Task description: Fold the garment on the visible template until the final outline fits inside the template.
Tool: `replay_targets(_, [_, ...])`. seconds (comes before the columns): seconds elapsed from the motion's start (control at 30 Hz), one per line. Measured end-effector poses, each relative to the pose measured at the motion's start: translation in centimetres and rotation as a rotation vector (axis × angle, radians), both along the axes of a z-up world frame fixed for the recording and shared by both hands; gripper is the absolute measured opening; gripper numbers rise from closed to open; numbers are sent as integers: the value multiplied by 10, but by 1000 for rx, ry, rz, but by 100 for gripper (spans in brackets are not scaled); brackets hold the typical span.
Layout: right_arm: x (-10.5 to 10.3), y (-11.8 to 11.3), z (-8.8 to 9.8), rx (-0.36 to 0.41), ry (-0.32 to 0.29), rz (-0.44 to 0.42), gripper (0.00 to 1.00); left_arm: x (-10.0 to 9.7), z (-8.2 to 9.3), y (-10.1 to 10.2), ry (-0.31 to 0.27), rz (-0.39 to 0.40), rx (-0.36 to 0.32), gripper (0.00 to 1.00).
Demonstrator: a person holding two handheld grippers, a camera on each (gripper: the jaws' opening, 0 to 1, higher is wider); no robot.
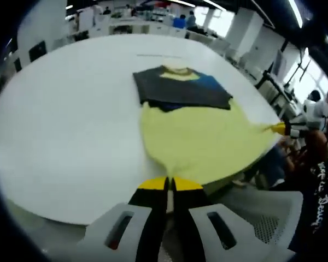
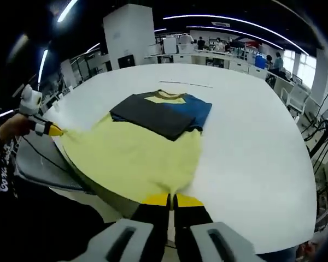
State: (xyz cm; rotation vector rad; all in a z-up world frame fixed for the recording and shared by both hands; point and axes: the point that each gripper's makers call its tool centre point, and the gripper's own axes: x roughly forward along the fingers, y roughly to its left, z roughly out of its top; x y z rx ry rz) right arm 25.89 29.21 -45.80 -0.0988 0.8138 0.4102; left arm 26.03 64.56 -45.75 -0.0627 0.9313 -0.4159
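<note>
Left gripper view: the garment [image 1: 199, 128] lies mid-counter [image 1: 60, 120], hem toward 6 o'clock. Left gripper [image 1: 170, 184] and right gripper [image 2: 174, 201] each pinch a hem corner. Lift both evenly, carrying the hem toward 12 o'clock, keeping it taut.

Yellow garment [image 1: 208, 139] (dark grey, blue top), white table [image 1: 71, 125]

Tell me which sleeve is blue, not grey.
The sleeve on the right in the right gripper view; the other folded sleeve is dark grey. Both lie across the yellow shirt.
</note>
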Motion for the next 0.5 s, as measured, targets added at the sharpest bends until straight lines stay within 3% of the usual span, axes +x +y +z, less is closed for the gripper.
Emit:
replay_targets(0.2, [15,0,22,-3,-25,-11,0,19,20,0,-57,1,-18,0])
replay_targets(0.5, [40,-1,40,7,-63,-23,0,43,46,-4,-116,15,-43,0])
